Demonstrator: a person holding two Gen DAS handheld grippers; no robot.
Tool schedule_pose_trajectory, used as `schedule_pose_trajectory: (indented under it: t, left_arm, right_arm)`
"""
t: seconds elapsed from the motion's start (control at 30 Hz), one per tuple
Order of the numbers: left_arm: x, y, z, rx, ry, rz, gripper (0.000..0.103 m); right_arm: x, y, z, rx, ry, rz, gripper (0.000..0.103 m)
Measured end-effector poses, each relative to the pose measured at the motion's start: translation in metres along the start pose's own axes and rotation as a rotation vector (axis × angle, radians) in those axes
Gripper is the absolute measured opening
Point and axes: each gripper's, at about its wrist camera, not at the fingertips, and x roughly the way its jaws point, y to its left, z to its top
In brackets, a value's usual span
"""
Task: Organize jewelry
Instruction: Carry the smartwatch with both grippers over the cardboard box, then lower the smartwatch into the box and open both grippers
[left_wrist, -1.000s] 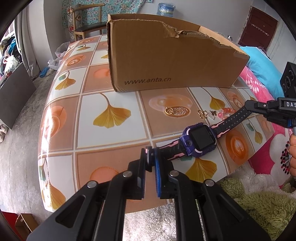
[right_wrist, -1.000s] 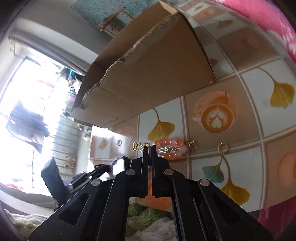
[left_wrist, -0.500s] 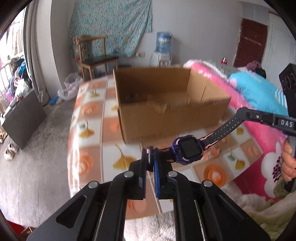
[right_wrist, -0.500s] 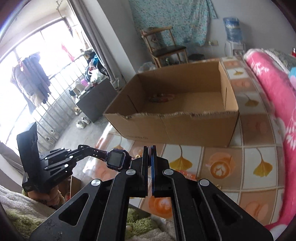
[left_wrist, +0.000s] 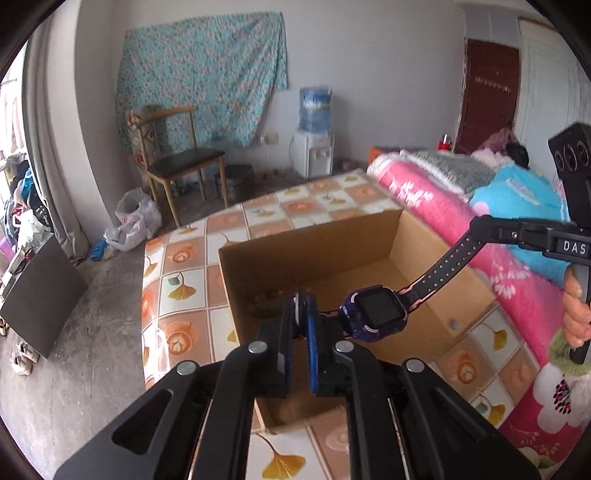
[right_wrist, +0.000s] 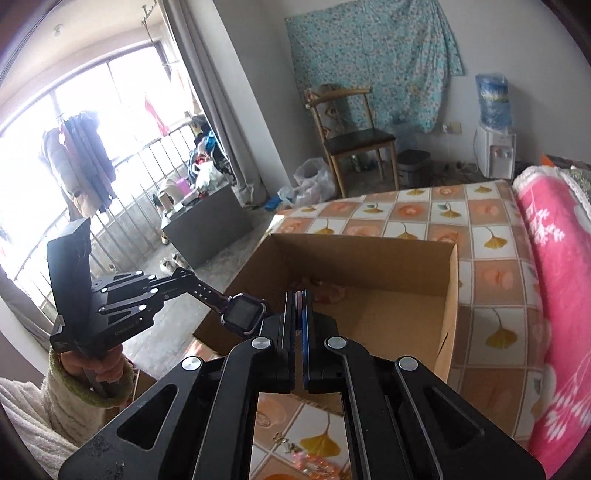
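Observation:
A purple smartwatch with a black and pink strap hangs stretched in the air above the open cardboard box. My left gripper is shut on one strap end. My right gripper reaches in from the right and is shut on the other end. In the right wrist view the watch sits just left of my right gripper, with my left gripper beyond it. Something pinkish lies on the floor of the box. Pink beads and small gold pieces lie on the table near its front edge.
The table has a ginkgo-leaf tile cover and the box takes up much of it. A bed with a pink blanket runs along the right. A wooden chair and a water dispenser stand by the far wall.
Both grippers rose together with the watch, from just above the table to over the box. The box's inside has come into view in both wrist views.

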Motion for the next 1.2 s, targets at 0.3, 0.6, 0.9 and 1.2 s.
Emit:
schedule_pose_trajectory:
  t: [0.3,0.6,0.9,1.2]
  left_arm:
    - [0.098,0.002,0.027,0.053,0.262,-0.050,0.006]
    - [0.150,-0.009,0.044,0.083,0.410,-0.118,0.006]
    - [0.159,-0.006,0.054,0.062,0.394,-0.132,0.006]
    - [0.096,0.018,0.059,-0.036,0.249,-0.117,0.016]
  right_arm:
    - [0.076,-0.039,0.010,-0.025,0.263,-0.119,0.001]
    - [0.099,-0.054,0.018,-0.106,0.336,-0.250,0.001]
    - [0.095,-0.066,0.021,-0.125,0.349,-0.290,0.001]
    - [0.064,-0.065,0.039,-0.102,0.273,-0.282,0.018]
